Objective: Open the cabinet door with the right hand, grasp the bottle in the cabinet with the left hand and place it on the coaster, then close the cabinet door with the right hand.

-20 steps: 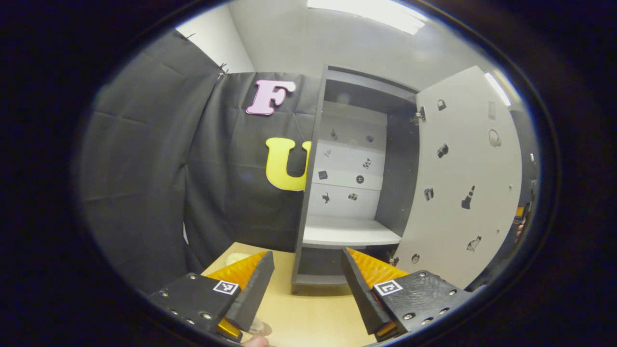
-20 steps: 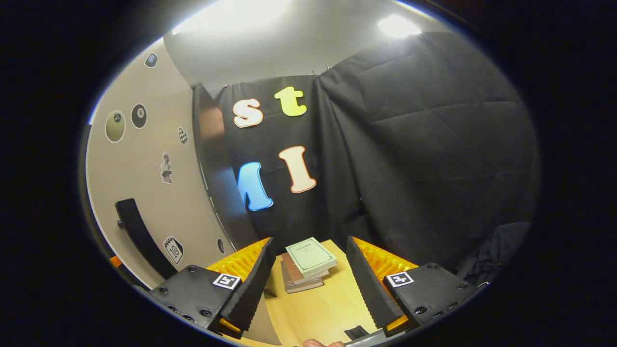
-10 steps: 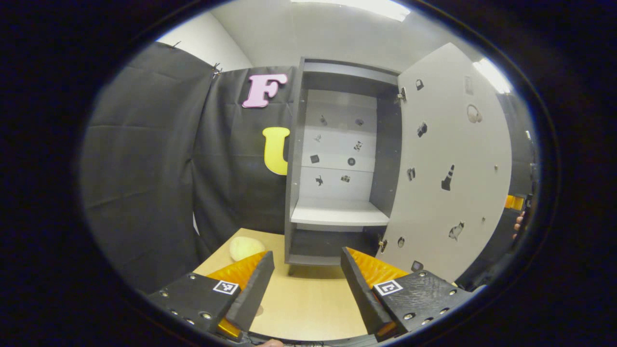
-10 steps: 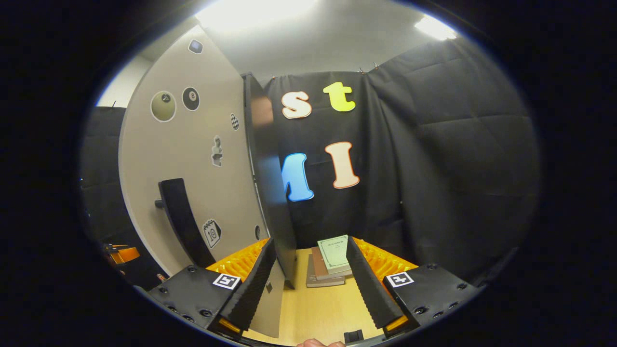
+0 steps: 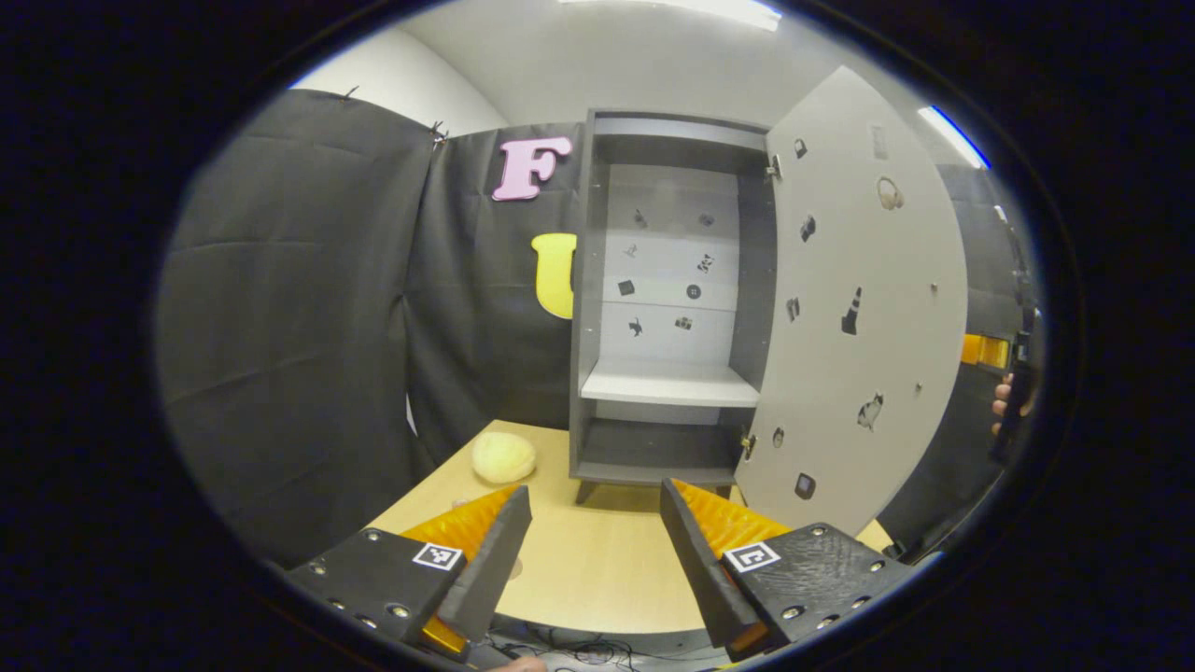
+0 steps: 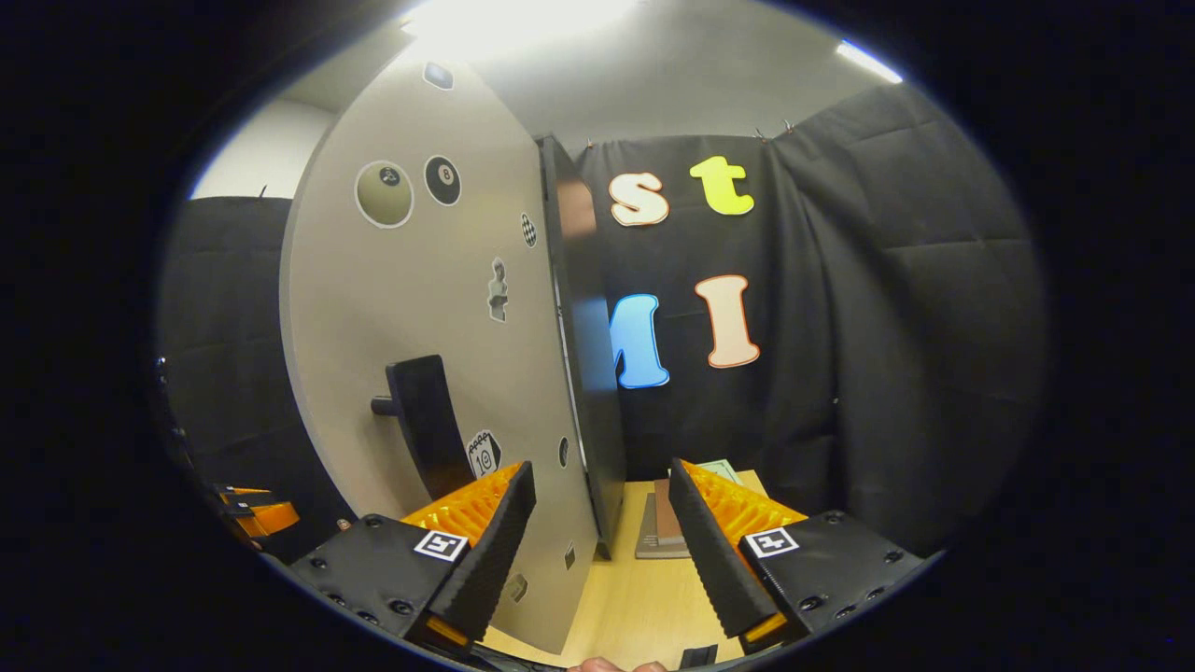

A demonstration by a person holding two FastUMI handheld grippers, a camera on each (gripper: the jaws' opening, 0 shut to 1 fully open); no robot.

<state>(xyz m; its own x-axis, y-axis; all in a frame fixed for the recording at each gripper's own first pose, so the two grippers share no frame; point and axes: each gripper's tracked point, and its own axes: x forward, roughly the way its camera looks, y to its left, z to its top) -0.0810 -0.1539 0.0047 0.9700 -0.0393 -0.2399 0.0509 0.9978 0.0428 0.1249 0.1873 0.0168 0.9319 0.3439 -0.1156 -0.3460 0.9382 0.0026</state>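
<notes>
Cabinet door: the tall pale-grey flat door (image 6: 420, 308) with small stickers is standing swung wide open, hinged on the right side of the dark-grey cabinet (image 5: 667, 299), its lower edge hanging just over the front part of the light wooden table (image 5: 579, 569).
Door handle: a black curved bar handle (image 6: 422, 425) is sticking out from the outer face, just beyond the right gripper (image 6: 597, 541).
Handling: I'd judge the door a stiff, light board that is swinging freely on its hinges; the handle, or the free edge beside it, looks like the place to push or hook for closing.
Bottle: I am seeing no bottle on the pale shelf (image 5: 667, 385) or in the dark lower compartment; where it stands, and the coaster too, I cannot tell.
Right gripper: its fingers are standing wide apart, holding nothing, straddling the door's free edge without touching it.
Left gripper: the left gripper (image 5: 588, 551) is hanging over the table's near edge, facing the cabinet, fingers spread wide and empty.
Table: a pale yellow rounded lump (image 5: 503, 457) is lying near the left edge beside the cabinet; a small stack of books (image 6: 665, 527) is sitting at the far edge behind the door.
Person: a hand (image 5: 1006, 403) is showing at the far right, past the door.
</notes>
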